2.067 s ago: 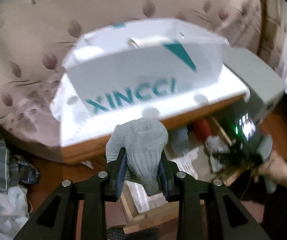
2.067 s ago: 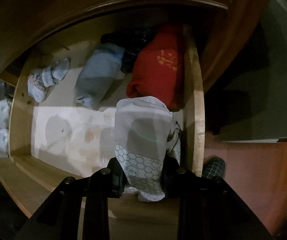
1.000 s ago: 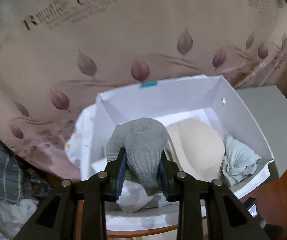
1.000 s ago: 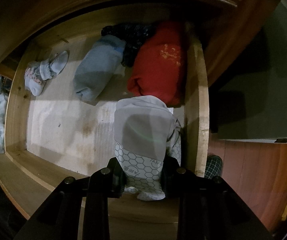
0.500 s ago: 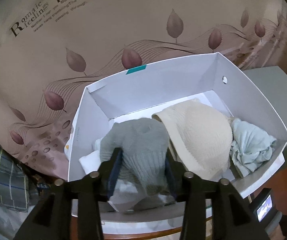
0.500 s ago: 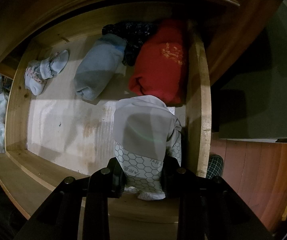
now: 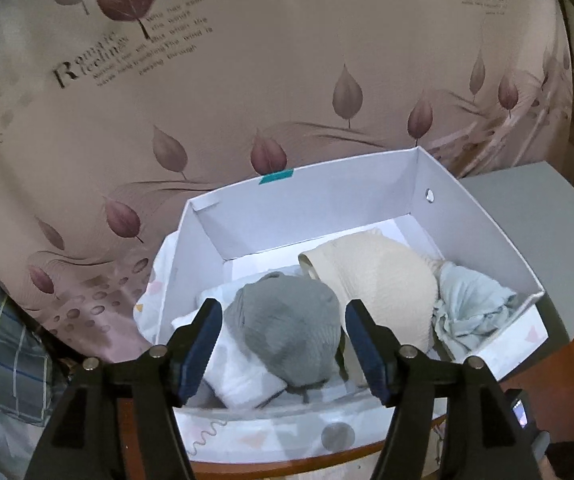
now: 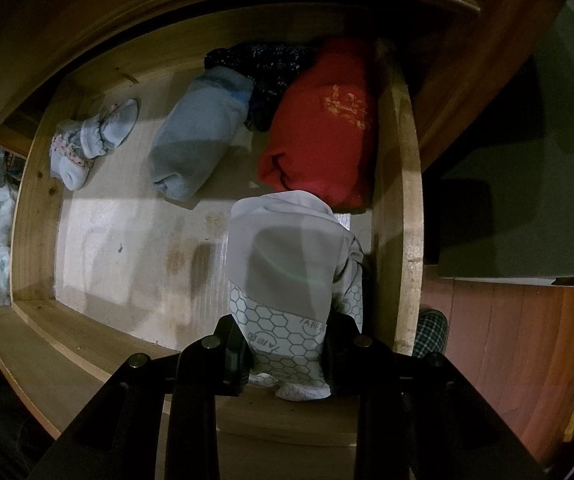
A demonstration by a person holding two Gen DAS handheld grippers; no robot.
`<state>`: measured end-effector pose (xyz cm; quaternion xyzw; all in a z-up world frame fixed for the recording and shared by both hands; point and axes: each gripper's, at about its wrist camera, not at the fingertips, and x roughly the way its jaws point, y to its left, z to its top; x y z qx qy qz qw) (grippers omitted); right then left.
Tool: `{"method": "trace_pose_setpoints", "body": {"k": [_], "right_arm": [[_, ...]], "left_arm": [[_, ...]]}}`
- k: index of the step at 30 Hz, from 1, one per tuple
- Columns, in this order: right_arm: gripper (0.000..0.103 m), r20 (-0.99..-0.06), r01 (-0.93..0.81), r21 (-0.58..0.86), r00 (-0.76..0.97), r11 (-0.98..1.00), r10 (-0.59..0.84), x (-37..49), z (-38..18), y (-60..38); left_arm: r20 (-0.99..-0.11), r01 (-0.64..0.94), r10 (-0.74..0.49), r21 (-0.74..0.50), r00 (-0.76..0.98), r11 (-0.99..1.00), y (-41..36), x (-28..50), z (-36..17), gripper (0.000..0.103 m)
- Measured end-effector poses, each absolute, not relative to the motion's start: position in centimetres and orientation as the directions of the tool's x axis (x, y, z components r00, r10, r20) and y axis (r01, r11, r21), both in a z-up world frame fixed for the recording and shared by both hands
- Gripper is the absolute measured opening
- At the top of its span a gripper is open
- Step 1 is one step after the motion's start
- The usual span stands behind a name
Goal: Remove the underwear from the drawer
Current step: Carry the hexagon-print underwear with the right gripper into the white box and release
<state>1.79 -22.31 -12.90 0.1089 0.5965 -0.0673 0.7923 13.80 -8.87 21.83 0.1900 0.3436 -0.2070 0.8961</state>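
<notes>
The left gripper [image 7: 283, 346] points down into a white cardboard box [image 7: 311, 216] that sits in front of a pale cloth with brown leaves printed on it [image 7: 247, 80]. Its jaws are opening, and a rolled grey knitted piece of underwear [image 7: 287, 332] lies between them in the box, with a gap on each side, so the pads no longer squeeze it. The grey roll rests on a white folded cloth [image 7: 243, 376]. At about 2 o'clock from it, touching it, lies a cream rolled garment [image 7: 379, 280], and past that, at about 3 o'clock, a pale blue crumpled cloth [image 7: 467, 304]. The right gripper [image 8: 285, 354] points down into an open wooden drawer [image 8: 31, 216] and is clamped tight on a white rolled piece of underwear with a grey honeycomb band [image 8: 283, 280]. At 12 o'clock from this roll lies a red folded garment [image 8: 323, 140], against the drawer's right wall. At 11 o'clock is a light blue rolled garment [image 8: 199, 140], with a dark speckled one [image 8: 263, 64] behind it. At 10 o'clock, near the left wall, lies a pair of small pale blue socks [image 8: 91, 140].
</notes>
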Motion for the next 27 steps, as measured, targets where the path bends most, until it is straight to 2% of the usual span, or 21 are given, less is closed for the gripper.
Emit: {"method": "trace_pose_setpoints", "body": {"k": [8,14,20,27], "right_arm": [[0.026,-0.954,0.237,0.104,0.300,0.966,0.029,1.5,-12.7,-22.4],[0.026,-0.943,0.236,0.113,0.331,0.965,0.030,1.2,-12.3,-22.4],[0.026,-0.928,0.225,0.117,0.372,0.967,0.026,1.5,-11.5,-21.9],[0.026,-0.901,0.180,0.072,0.434,0.981,-0.013,1.2,-10.1,-21.0]], "left_arm": [[-0.614,0.447,-0.208,0.265,0.761,0.854,-5.7,6.9,20.0,0.067],[-0.668,0.421,-0.181,0.216,0.721,0.881,-2.8,4.2,14.4,0.067],[-0.727,0.314,-0.076,0.197,0.682,0.929,-0.5,4.2,7.8,0.067],[-0.755,0.280,-0.028,0.208,0.656,0.937,-0.4,4.5,3.7,0.067]]}}
